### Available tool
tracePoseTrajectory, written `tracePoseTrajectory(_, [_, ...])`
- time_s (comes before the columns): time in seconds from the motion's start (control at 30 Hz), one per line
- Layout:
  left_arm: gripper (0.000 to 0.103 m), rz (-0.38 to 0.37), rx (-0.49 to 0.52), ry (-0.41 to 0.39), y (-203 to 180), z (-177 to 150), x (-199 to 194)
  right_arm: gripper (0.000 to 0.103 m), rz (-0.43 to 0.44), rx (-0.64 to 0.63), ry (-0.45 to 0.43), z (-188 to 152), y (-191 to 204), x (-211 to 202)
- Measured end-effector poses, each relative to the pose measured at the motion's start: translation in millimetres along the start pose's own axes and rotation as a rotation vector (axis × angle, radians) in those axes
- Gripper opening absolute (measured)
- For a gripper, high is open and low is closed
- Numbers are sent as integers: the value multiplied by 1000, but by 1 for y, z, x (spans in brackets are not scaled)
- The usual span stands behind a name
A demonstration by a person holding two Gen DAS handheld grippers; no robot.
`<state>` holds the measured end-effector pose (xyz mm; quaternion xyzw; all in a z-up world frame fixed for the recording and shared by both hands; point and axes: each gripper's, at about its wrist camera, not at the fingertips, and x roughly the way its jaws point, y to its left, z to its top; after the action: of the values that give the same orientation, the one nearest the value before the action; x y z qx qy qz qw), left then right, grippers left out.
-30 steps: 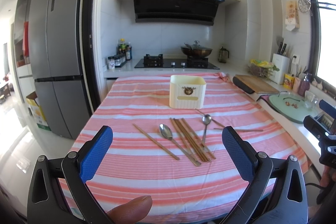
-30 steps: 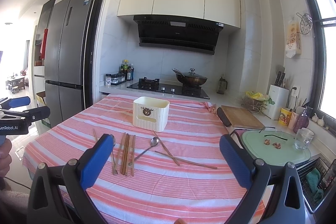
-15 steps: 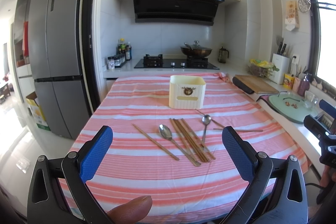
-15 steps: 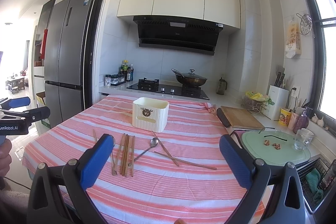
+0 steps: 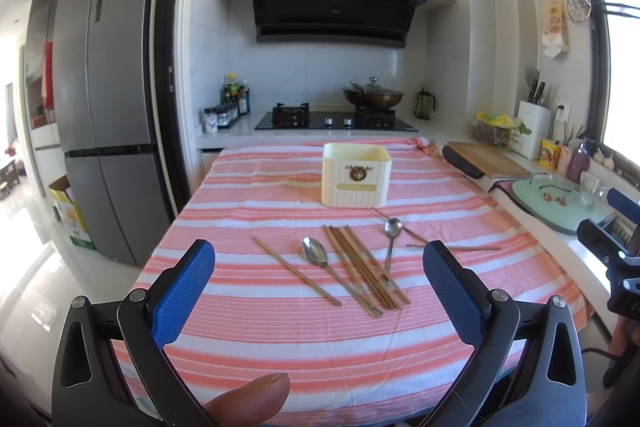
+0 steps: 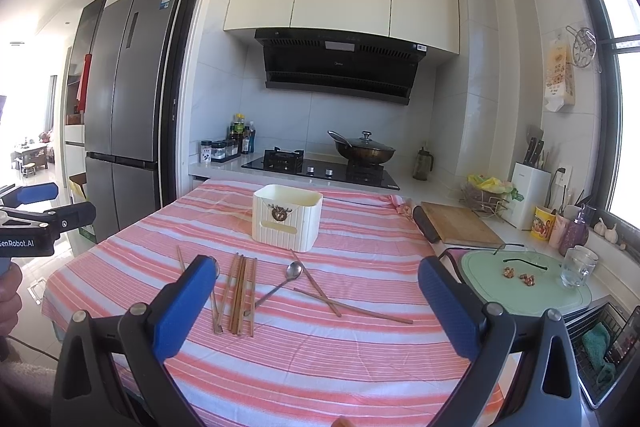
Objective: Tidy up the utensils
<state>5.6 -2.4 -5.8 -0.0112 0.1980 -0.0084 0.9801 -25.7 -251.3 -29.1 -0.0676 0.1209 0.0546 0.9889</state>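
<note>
A cream utensil holder (image 5: 356,175) stands upright on the pink striped tablecloth (image 5: 280,327); it also shows in the right wrist view (image 6: 287,217). In front of it lie a bundle of wooden chopsticks (image 5: 362,265) (image 6: 240,293), a single chopstick (image 5: 296,277), a large spoon (image 5: 316,251), a small spoon (image 5: 392,229) (image 6: 294,271) and two crossed chopsticks (image 6: 352,307). My left gripper (image 5: 318,289) is open and empty, held above the table's near edge. My right gripper (image 6: 316,301) is open and empty, to the right of the left one.
A wooden cutting board (image 6: 460,225) and a green mat (image 6: 524,283) with a glass (image 6: 576,267) lie on the counter at right. A stove with a wok (image 5: 372,97) stands behind the table. A fridge (image 5: 108,115) stands at left.
</note>
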Motion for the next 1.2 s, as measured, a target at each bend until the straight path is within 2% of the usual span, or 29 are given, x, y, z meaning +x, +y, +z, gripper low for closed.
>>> tracePoseTrajectory(1.2, [103,-2,1,6,-8,-6,0,103,2,-7,8,-1,1,2])
